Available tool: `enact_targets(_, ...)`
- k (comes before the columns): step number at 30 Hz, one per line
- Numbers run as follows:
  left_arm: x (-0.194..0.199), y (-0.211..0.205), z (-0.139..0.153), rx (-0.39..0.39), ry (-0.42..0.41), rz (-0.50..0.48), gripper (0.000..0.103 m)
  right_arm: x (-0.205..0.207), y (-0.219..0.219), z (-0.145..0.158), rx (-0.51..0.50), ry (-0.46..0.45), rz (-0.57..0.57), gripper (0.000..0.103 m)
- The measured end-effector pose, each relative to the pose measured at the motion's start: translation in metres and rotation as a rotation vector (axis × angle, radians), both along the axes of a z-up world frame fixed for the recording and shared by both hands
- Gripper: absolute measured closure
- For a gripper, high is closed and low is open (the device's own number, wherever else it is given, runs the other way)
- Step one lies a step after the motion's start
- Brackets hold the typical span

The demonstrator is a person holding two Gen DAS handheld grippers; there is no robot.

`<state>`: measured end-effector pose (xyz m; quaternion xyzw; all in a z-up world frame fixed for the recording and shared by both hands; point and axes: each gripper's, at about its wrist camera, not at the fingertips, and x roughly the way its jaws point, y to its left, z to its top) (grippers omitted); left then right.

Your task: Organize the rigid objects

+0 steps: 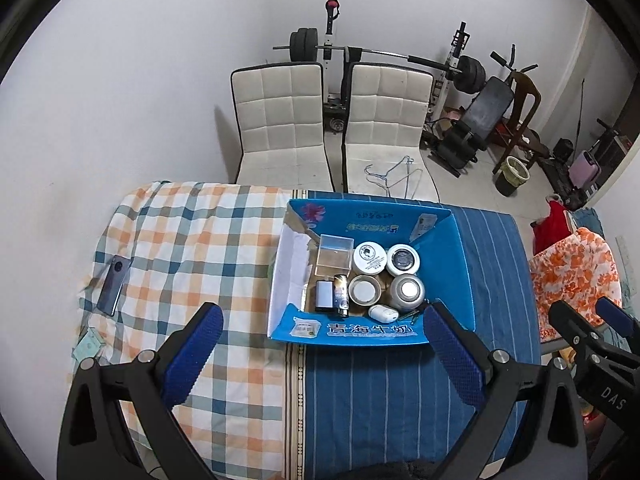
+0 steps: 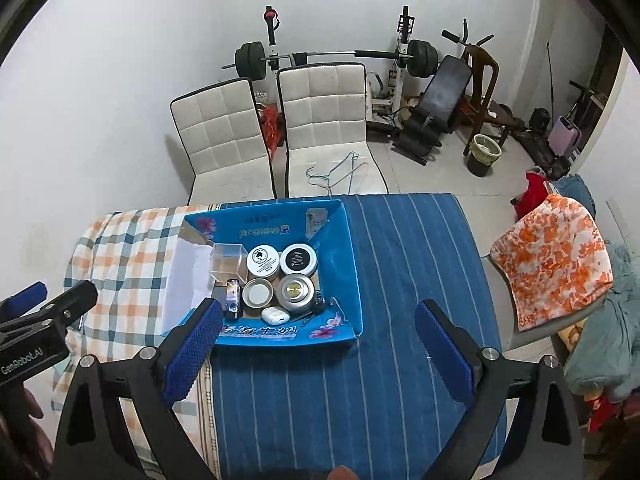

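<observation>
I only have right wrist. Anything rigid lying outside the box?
Observer: Yes. The left wrist view shows a phone lying flat on the checked cloth, far left of the box. In your view the other gripper's body blocks that spot.
Operator: Left hand-held gripper state? I only see its side.
Observer: The left hand-held gripper is open, fingers wide apart, nothing between them.
</observation>
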<state>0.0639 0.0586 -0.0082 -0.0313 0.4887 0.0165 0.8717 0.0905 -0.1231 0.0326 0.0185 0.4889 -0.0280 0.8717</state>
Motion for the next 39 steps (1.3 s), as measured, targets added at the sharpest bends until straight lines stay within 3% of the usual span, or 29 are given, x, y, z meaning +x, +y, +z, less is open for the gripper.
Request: enact_targets(39,-0.005,0.001,0.007,0.003,-0.005,-0.008,0.000,-0.007,0.001,0.011,-0.021,-0.023,0.023,0.004)
